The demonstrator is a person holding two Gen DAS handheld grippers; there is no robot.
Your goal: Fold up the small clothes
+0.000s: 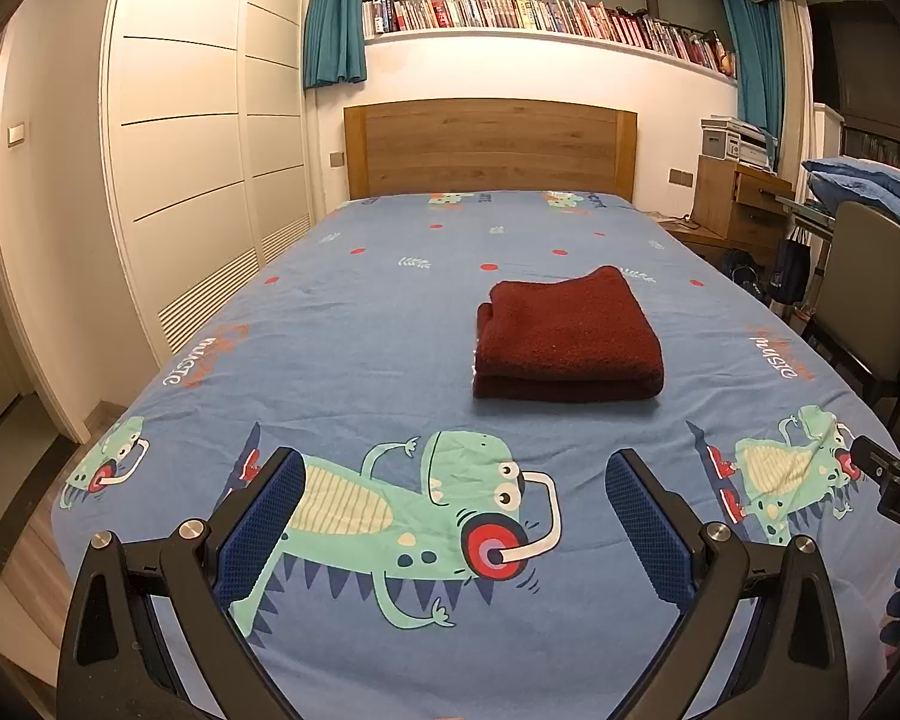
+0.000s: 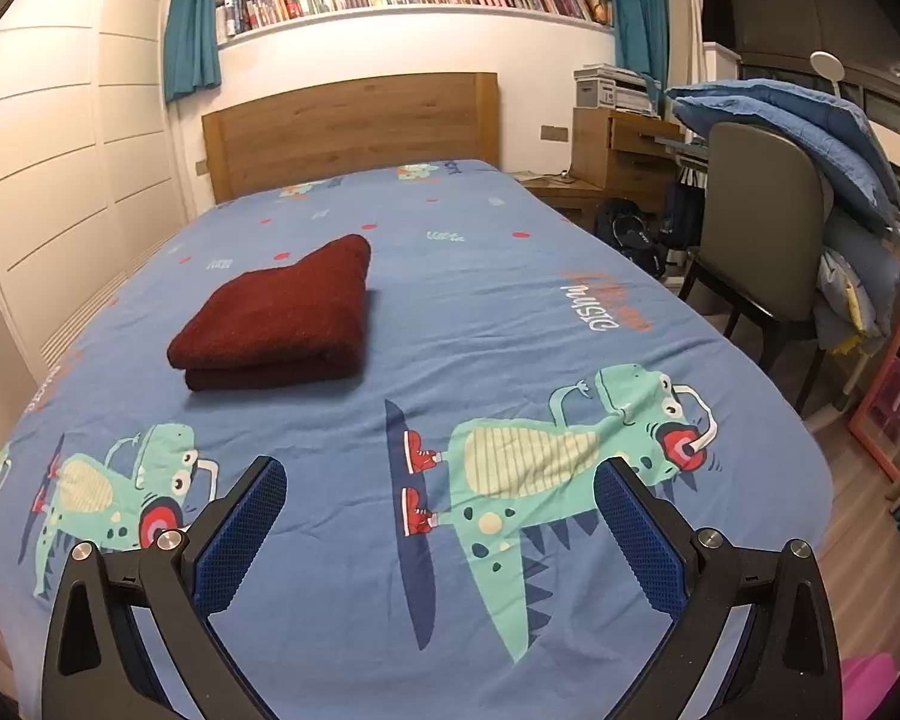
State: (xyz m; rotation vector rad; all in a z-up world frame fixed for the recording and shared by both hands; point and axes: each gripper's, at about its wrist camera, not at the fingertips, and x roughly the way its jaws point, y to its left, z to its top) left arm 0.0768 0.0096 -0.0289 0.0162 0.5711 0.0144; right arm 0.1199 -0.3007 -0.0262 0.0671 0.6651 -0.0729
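A dark red garment [image 1: 567, 339] lies folded into a thick rectangle on the blue dinosaur-print bed sheet [image 1: 390, 312], near the bed's middle. It also shows in the right wrist view [image 2: 282, 318], left of centre. My left gripper [image 1: 455, 468] is open and empty, held above the foot of the bed, well short of the garment. My right gripper [image 2: 441, 480] is open and empty too, above the foot of the bed and to the right of the garment. The right gripper's tip [image 1: 894, 474] shows at the right edge of the left wrist view.
A wooden headboard [image 1: 489, 144] stands at the far end. White wardrobe doors [image 1: 192, 138] run along the left. A chair [image 2: 762, 222] piled with blue bedding [image 2: 810, 138] and a desk [image 2: 618, 150] stand to the right. A bookshelf [image 1: 540, 15] runs above.
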